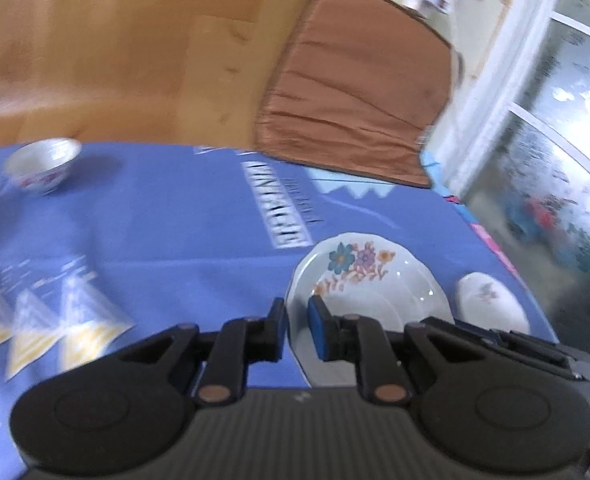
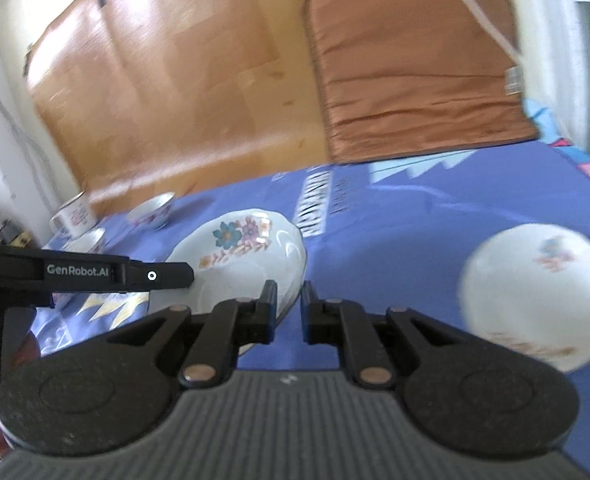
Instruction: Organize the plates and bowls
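1. My left hand-held gripper (image 1: pixel 297 312) clamps the plate (image 1: pixel 359 280) rim, lifted over the blue counter (image 1: pixel 155 220)
2. My right hand-held gripper (image 2: pixel 289 304) pinches the opposite rim; second plate (image 2: pixel 535 300) nearby

A white scalloped plate (image 1: pixel 371 284) painted with blue and purple flowers sits tilted above the blue tablecloth (image 1: pixel 175 220). A smaller floral plate (image 1: pixel 491 300) lies beside it; a small floral bowl (image 1: pixel 41 166) stands well apart.
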The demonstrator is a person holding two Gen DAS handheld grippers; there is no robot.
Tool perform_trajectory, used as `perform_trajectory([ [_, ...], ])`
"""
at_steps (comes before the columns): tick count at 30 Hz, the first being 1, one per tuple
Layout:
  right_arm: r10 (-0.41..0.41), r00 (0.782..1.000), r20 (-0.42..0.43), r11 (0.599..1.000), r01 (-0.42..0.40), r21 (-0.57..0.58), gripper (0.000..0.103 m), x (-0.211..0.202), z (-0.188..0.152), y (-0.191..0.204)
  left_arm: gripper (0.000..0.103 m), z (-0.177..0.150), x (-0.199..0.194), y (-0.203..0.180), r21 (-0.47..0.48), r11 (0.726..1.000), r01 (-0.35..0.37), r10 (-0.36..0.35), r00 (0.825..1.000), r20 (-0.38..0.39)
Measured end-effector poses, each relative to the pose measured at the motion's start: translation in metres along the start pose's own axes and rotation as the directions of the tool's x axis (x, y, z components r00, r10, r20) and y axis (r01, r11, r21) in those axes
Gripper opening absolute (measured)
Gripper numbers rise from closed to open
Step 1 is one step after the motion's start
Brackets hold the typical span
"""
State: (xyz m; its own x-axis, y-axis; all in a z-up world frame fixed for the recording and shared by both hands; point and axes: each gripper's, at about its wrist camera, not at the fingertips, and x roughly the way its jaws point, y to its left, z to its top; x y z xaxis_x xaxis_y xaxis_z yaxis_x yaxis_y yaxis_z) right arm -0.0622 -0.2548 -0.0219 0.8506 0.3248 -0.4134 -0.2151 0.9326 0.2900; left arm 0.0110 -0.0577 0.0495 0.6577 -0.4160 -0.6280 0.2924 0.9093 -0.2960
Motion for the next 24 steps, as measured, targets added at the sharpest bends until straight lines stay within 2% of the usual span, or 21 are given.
perform_trajectory([
  [7, -0.152, 0.984, 0.088, 0.985, 0.144, 0.091, 0.015, -0.04, 0.001, -0.046, 0.014, 0.016, 0.046, -0.068, 0.096, 0.988, 0.122, -0.117, 0.992, -0.05],
  [13, -0.262, 0.96, 0.097, 0.955, 0.243, 0.171, 0.015, -0.062, -0.006, -0.087, 0.014, 0.015, 0.086, -0.114, 0.119, 0.974, 0.193, -0.178, 0.976, -0.13],
  [17, -0.297, 0.951, 0.089, 0.94, 0.274, 0.204, 0.015, -0.066, -0.01, -0.106, 0.015, 0.011, 0.105, -0.13, 0.122, 0.972, 0.2, -0.18, 0.971, -0.16],
  [21, -0.305, 0.949, 0.084, 0.936, 0.281, 0.213, 0.015, -0.065, -0.014, -0.114, 0.014, 0.006, 0.114, -0.135, 0.136, 0.975, 0.174, -0.15, 0.974, -0.17],
  [24, -0.312, 0.945, 0.098, 0.936, 0.288, 0.203, 0.02, -0.067, -0.016, -0.111, 0.014, 0.007, 0.116, -0.136, 0.137, 0.976, 0.168, -0.144, 0.975, -0.17],
])
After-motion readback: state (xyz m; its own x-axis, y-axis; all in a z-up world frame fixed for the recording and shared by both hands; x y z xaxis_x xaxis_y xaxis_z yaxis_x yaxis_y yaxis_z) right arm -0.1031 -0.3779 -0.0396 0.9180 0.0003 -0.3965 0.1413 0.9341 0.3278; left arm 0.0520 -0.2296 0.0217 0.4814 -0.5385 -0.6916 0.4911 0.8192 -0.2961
